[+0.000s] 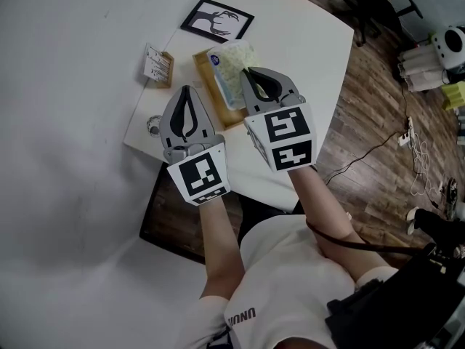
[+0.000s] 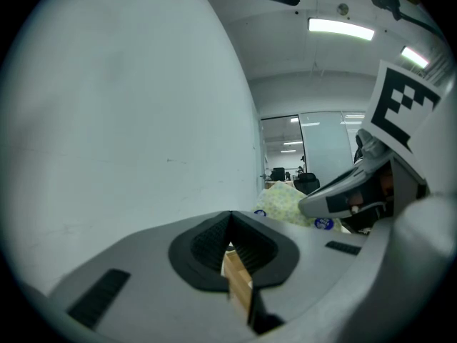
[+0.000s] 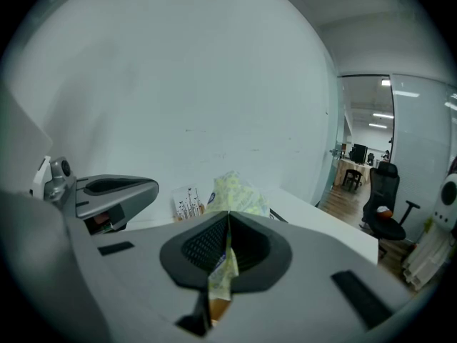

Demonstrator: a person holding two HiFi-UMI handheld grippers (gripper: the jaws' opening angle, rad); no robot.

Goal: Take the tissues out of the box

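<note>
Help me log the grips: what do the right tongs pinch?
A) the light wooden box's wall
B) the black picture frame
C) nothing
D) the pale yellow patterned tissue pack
D: the right gripper view shows the right tongs shut on the wrapper of the pale yellow patterned tissue pack; the light wooden box is in the left tongs.

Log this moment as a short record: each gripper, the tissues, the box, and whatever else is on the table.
left gripper: fingers shut on a wall of the wooden box
right gripper: fingers shut on the wrapper of the tissue pack
tissue pack: yellow-green patterned wrapper, lying in the box, not yet out
card stand: left of the box, apart from it
framed picture: beyond the box, lying flat
surface: white table
</note>
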